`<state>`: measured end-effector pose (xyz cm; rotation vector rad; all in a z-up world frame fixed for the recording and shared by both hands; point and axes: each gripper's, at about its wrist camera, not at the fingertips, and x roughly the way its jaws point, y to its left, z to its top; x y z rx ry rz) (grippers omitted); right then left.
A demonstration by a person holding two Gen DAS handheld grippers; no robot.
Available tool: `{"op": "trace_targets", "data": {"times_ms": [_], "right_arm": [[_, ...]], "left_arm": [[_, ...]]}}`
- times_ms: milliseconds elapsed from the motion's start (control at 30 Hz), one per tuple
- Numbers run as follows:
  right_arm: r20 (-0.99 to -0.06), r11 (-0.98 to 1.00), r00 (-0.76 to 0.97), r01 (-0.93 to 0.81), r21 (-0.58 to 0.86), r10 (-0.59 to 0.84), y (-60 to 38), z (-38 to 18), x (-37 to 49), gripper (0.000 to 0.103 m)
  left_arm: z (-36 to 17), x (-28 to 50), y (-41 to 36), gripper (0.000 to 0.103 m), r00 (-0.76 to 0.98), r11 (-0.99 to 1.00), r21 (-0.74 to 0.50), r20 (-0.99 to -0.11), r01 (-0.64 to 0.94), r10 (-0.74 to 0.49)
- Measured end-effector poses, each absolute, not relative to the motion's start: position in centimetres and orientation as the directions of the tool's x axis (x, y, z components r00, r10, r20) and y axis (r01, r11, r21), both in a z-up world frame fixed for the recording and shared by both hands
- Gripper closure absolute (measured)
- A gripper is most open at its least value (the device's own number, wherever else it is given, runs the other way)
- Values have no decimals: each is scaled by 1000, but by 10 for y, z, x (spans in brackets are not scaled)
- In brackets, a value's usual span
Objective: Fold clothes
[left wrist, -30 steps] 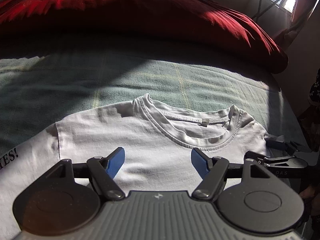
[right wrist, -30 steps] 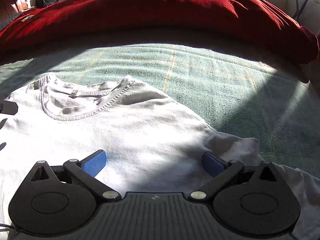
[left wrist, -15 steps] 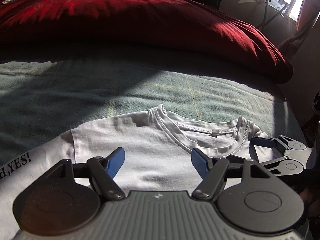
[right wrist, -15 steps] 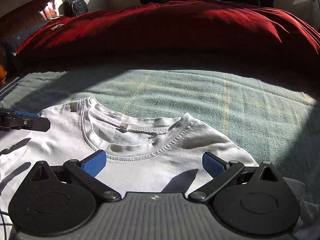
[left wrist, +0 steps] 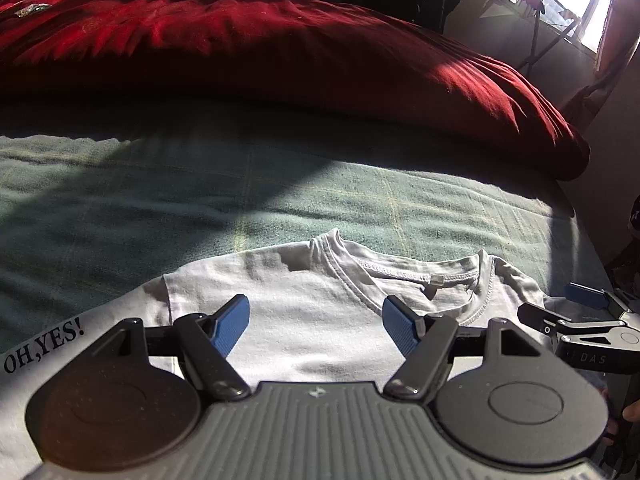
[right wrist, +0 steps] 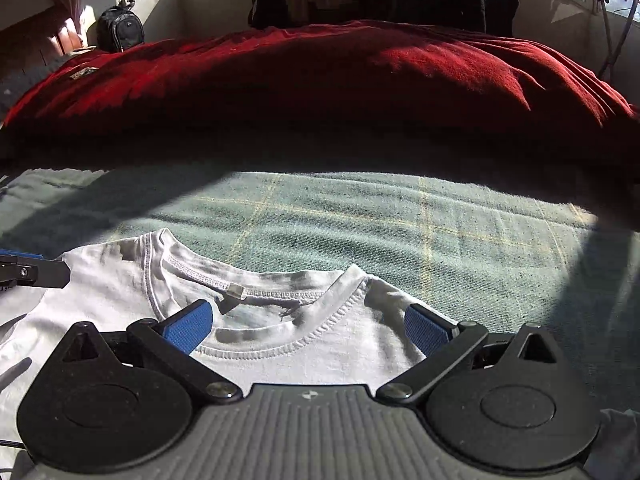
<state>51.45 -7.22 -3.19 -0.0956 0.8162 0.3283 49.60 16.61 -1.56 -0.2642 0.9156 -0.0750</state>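
A white T-shirt lies flat on the green plaid bed cover, collar toward a red duvet. The left tool and right tool hover above it, jaws apart, holding nothing.

Bare green bed open beyond shirt, red duvet walling the far side, other hand-held gripper close at shirt's right edge

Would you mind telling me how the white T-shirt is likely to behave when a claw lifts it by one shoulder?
The white T-shirt is probably floppy: its collar already wrinkles lying flat. It likely drapes and drags across the green blanket rather than lifting whole. Thin cloth, so probably light.
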Motion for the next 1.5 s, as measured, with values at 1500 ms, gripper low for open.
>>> {"op": "trace_targets", "data": {"times_ms": [1500], "right_arm": [[-770, 972, 626, 79, 219, 123, -268, -53, 479, 0]], "left_arm": [[-14, 448, 129, 30, 563, 979, -204, -806, 24, -182]]}}
